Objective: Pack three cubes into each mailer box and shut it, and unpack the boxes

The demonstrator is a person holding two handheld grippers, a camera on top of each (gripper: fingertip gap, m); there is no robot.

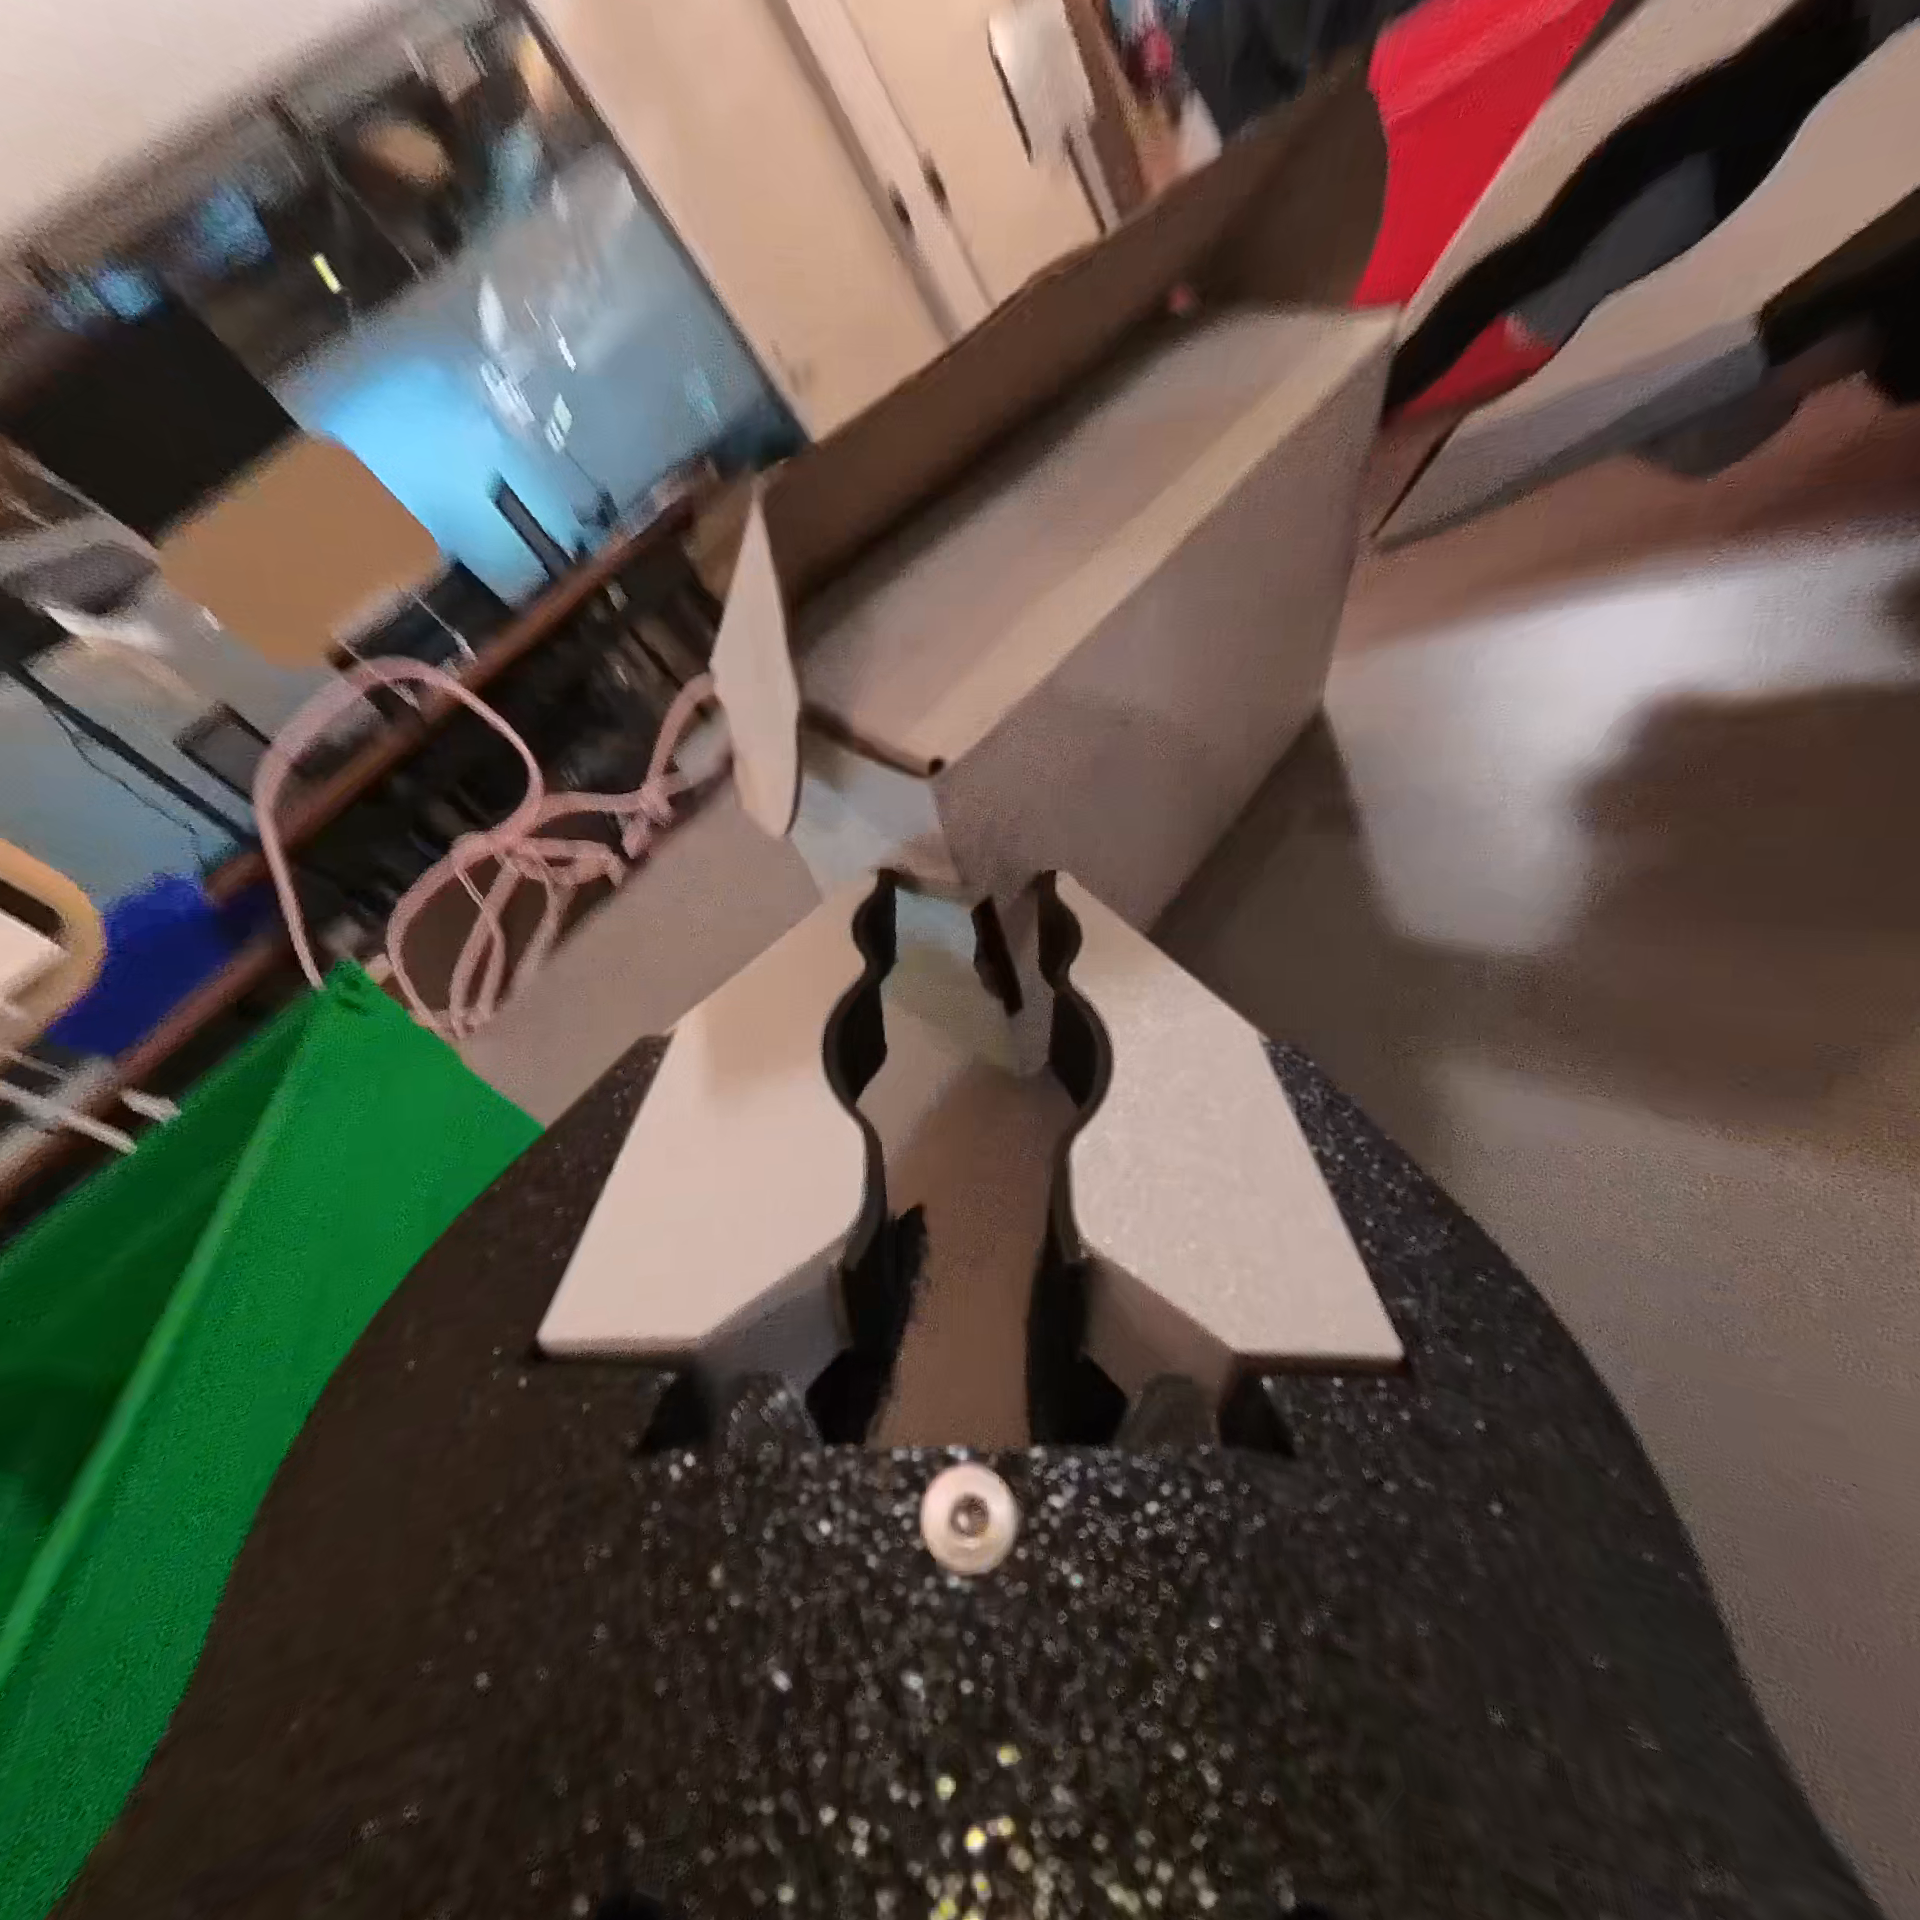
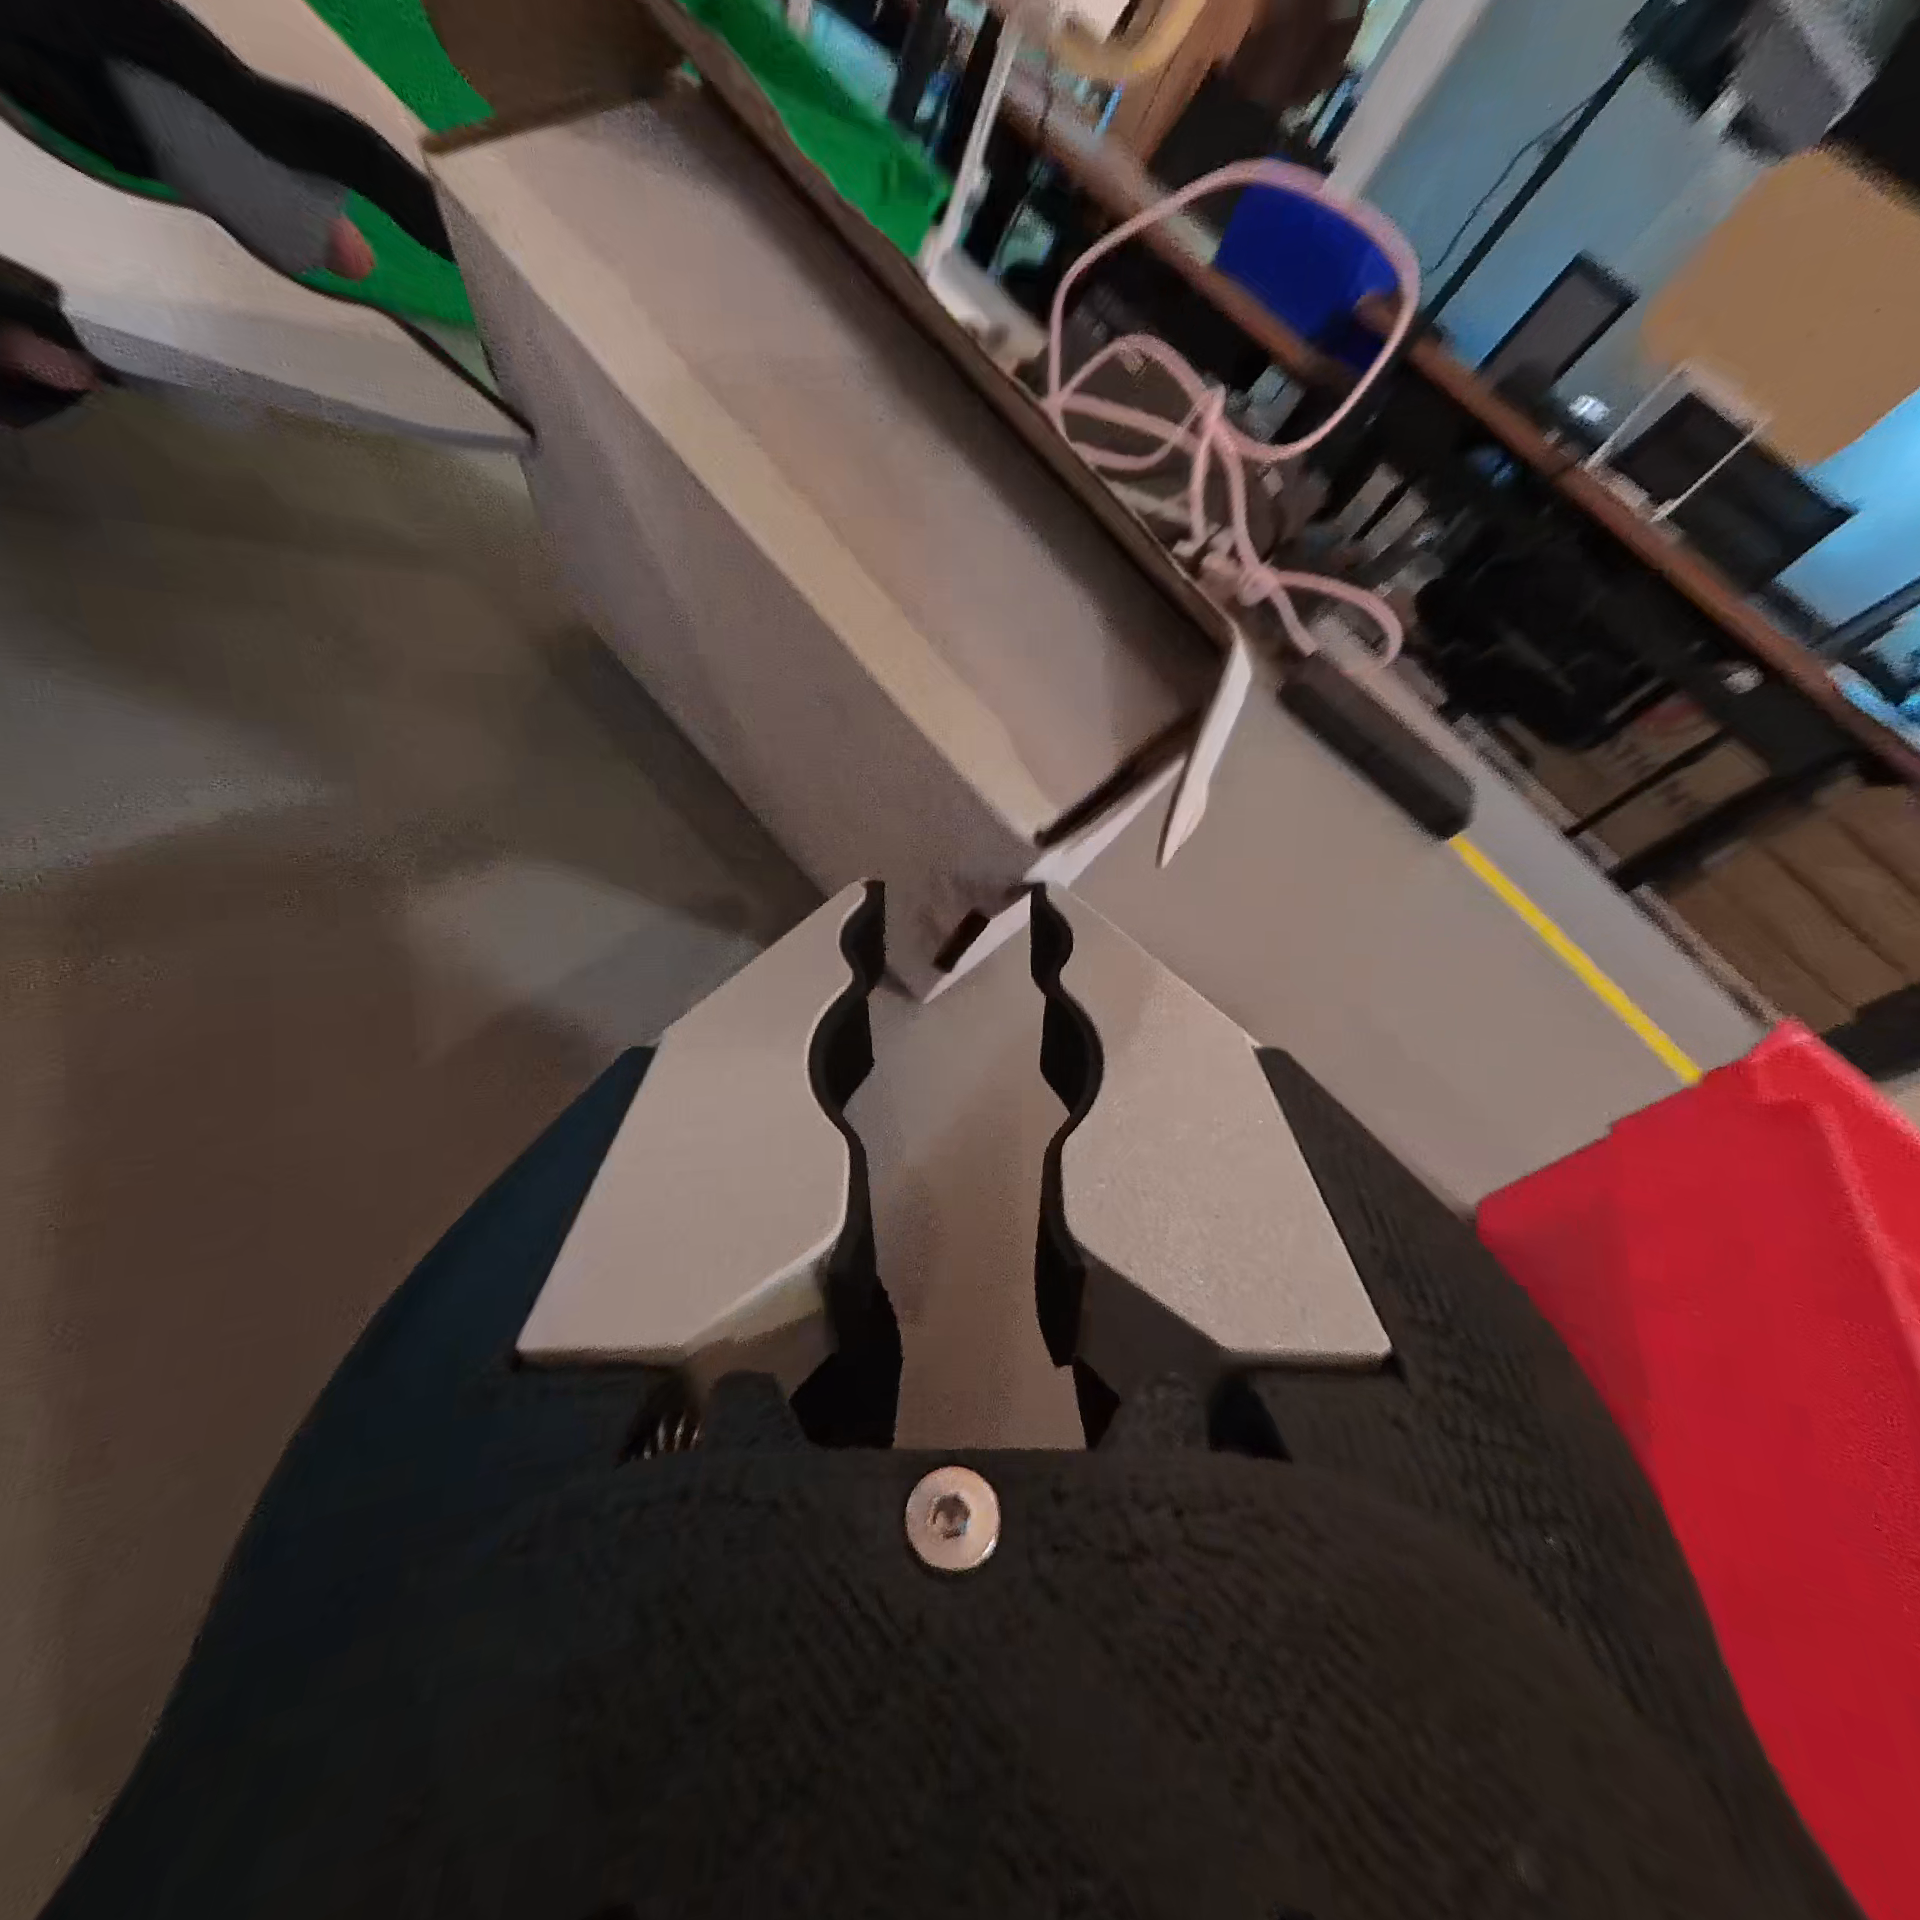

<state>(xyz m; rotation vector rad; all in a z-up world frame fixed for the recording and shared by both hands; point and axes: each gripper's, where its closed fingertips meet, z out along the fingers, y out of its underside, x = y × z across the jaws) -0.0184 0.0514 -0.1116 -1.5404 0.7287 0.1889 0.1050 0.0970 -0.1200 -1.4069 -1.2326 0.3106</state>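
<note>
I find no legible text, label, brand mark, number or sign in either wrist view. The mailer box (image 1: 1091, 665) shows plain white and brown card faces with no print I can make out. The background past the table (image 2: 1403, 1039) edge is motion-blurred; any writing on the screens or fixtures there cannot be read.

Grey table (image 2: 312, 727) with white mailer box (image 2: 790, 582), pink cord (image 2: 1226, 436).
</note>
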